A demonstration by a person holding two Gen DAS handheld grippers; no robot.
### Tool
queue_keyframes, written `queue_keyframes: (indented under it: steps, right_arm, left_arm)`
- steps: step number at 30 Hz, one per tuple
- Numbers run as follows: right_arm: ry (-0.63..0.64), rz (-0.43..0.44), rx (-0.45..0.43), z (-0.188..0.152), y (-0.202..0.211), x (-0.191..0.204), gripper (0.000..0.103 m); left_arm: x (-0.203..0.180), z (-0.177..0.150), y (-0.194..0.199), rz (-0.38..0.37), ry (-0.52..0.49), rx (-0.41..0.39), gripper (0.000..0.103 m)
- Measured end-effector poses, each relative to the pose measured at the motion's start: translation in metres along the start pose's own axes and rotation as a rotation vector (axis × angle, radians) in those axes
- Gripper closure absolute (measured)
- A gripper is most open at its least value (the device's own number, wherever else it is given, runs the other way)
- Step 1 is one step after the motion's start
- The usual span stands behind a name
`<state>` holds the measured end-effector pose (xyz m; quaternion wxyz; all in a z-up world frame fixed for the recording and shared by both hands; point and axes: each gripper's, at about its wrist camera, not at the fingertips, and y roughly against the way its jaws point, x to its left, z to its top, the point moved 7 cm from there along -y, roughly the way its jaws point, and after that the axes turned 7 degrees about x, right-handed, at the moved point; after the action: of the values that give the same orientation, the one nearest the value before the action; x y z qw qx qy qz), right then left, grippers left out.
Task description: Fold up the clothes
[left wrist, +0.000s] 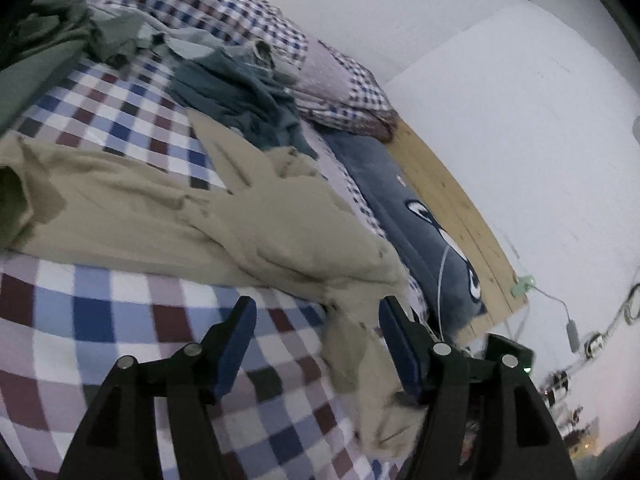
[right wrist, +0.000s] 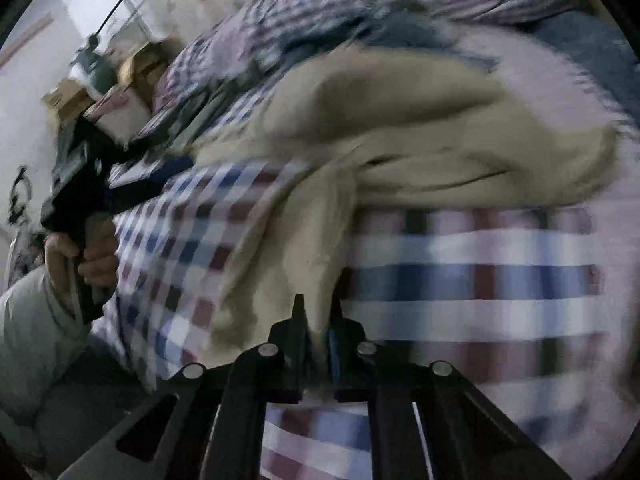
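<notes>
Beige garment (left wrist: 248, 216) sprawled across checked bed (left wrist: 120, 320), crumpled, one end trailing toward near edge. Looks soft, light, limp; likely to sag and bunch when lifted, no stiffness to hold a crease. Prob. not slippery, cotton-like weave. Best taken at hem or corners, pinching a single layer, w/ both ends held so cloth stays taut.

Left tongs (left wrist: 316, 344) wide apart, nothing gripped; loose beige flap hangs between fingers, brushing right-hand pad (left wrist: 394, 344), bed beneath. Looks poised to close on that flap.

Right tongs (right wrist: 318, 336) near together, clamped on a beige fold running up from bed; view blurred, so exact layer count unclear. Left device seen there at frame's left, held by hand (right wrist: 94, 256) in pale sleeve.

Other clothes, teal (left wrist: 240, 96) and green (left wrist: 52, 36), piled farther up bed, apart from beige one.
</notes>
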<state>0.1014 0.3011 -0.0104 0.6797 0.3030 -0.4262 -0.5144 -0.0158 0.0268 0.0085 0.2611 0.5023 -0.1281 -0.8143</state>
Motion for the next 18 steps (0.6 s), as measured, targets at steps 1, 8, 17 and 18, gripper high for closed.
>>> queue_keyframes:
  steps: [1,8,17,18]
  right_arm:
    - [-0.02,-0.049,-0.019,0.0,0.016,-0.015,0.097]
    - [-0.22,-0.451,-0.124,-0.011,0.144,-0.145,0.097]
    - [-0.386,-0.953,-0.07,-0.017,0.19,-0.262,0.095]
    - [-0.406,-0.957,-0.03,-0.021,0.177,-0.264,0.094]
  left_arm:
    - [0.001,0.001,0.001,0.001,0.006,-0.006,0.035]
    - [-0.001,0.007,0.006,-0.005,0.011,-0.045,0.035]
    - [-0.005,0.011,0.01,0.0,-0.001,-0.082,0.035]
    - [-0.005,0.011,0.01,0.005,-0.004,-0.081,0.035]
